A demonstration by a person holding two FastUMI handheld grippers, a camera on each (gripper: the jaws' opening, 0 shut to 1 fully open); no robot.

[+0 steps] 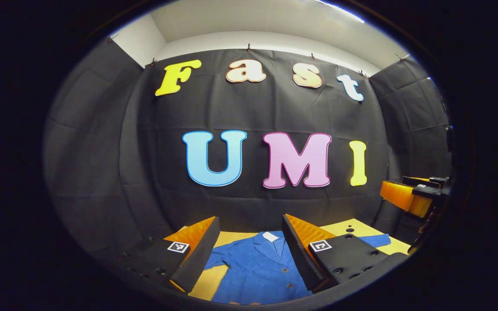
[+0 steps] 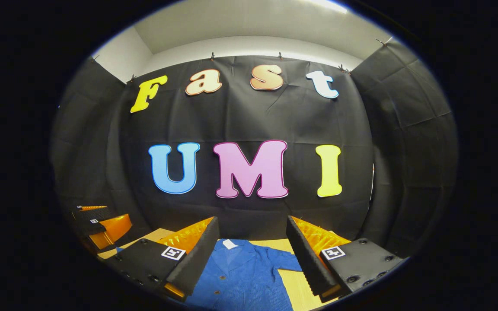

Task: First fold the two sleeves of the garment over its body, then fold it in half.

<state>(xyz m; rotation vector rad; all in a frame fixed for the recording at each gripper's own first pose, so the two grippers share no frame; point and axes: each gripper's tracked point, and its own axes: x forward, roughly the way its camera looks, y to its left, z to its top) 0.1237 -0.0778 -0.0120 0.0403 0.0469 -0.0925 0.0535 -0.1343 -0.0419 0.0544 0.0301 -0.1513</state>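
Observation:
A blue buttoned garment (image 1: 257, 270) lies flat on the table, collar with a white tag (image 1: 270, 236) toward the wall. One sleeve (image 1: 216, 260) spreads left, the other sleeve (image 1: 378, 239) right. My left gripper (image 1: 249, 255) hovers above the body, open, nothing between its fingers. In the right gripper view the garment (image 2: 240, 276) sits below my right gripper (image 2: 253, 259), which is also open and empty, with a sleeve (image 2: 287, 261) reaching right. The right gripper (image 1: 413, 196) appears at the far right of the left gripper view, and the left gripper (image 2: 102, 224) at the far left of the right gripper view.
The garment rests on a yellowish wooden table (image 1: 361, 226) whose bare top (image 2: 294, 283) shows beside the sleeves. Black cloth walls close the booth behind and on both sides.

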